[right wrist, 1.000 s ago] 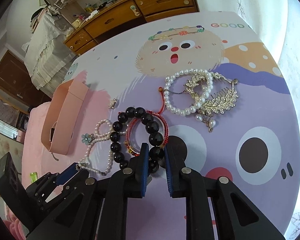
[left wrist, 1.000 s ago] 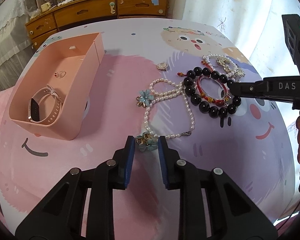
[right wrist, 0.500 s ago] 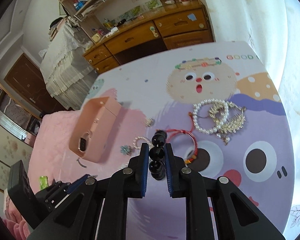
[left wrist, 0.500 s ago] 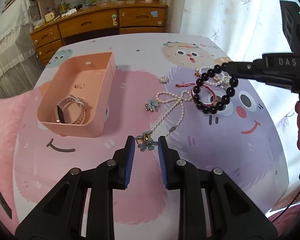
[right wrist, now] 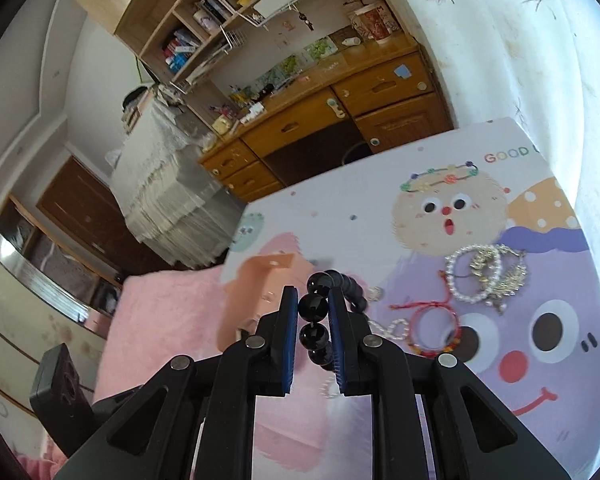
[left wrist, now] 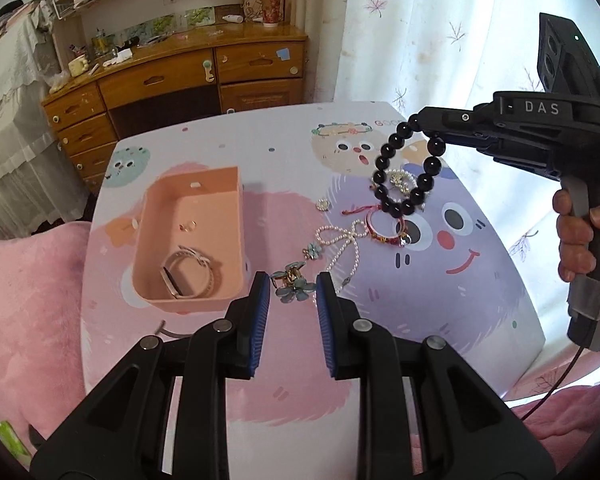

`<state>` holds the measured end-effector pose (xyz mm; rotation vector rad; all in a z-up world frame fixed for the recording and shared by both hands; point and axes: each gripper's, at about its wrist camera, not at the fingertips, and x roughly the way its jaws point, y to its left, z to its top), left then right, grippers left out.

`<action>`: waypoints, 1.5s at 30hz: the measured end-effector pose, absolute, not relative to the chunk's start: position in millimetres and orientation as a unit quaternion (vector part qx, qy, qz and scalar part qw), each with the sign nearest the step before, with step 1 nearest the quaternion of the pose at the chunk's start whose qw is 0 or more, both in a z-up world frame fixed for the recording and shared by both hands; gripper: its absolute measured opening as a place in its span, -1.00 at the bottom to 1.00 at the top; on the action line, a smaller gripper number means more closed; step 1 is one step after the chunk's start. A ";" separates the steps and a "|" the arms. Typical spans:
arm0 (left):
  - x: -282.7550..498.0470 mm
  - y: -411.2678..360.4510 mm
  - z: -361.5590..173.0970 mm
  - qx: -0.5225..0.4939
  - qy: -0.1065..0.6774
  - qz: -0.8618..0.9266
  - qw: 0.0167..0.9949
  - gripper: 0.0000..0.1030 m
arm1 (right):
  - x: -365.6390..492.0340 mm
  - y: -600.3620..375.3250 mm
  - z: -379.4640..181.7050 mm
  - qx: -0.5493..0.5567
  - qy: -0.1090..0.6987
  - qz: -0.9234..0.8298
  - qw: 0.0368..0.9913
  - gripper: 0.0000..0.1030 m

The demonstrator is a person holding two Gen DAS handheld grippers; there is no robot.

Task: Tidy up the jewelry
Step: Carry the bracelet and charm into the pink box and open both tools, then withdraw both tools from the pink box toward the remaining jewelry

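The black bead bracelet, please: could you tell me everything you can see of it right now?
The black bead bracelet is a closed loop of large, round, glossy black beads, perhaps stone or glass. The right gripper is shut on one bead at the top, between its blue-padded fingers, and the rest of the loop hangs freely below. It is in the air above the cartoon-printed table, over the red string bracelet and the pearl pieces, touching nothing but the gripper. The pink box lies off to the left.
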<state>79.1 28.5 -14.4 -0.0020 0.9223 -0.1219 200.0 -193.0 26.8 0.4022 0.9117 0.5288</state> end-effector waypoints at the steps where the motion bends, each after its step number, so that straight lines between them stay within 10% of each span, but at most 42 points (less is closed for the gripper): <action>1: 80.5 33.7 -5.3 -0.002 0.446 -0.060 0.893 -0.59 | 198.4 -187.9 34.2 0.187 0.427 0.253 0.848 -0.70; 16: 117.0 121.1 70.3 0.007 0.439 -0.093 0.894 -0.59 | 161.4 -56.7 115.4 0.146 0.361 0.279 0.878 -0.70; 36: 222.6 194.5 21.6 0.003 0.479 -0.162 0.863 -0.59 | 164.7 50.8 65.1 0.118 0.394 0.210 0.887 -0.70; 40: 230.0 195.9 14.9 -0.020 0.499 -0.160 0.851 0.19 | 168.0 37.2 52.0 0.171 0.400 0.188 0.881 -0.09; 45: 222.3 200.1 26.0 -0.032 0.480 -0.157 0.863 0.20 | 163.1 11.9 50.2 0.185 0.385 0.175 0.887 -0.08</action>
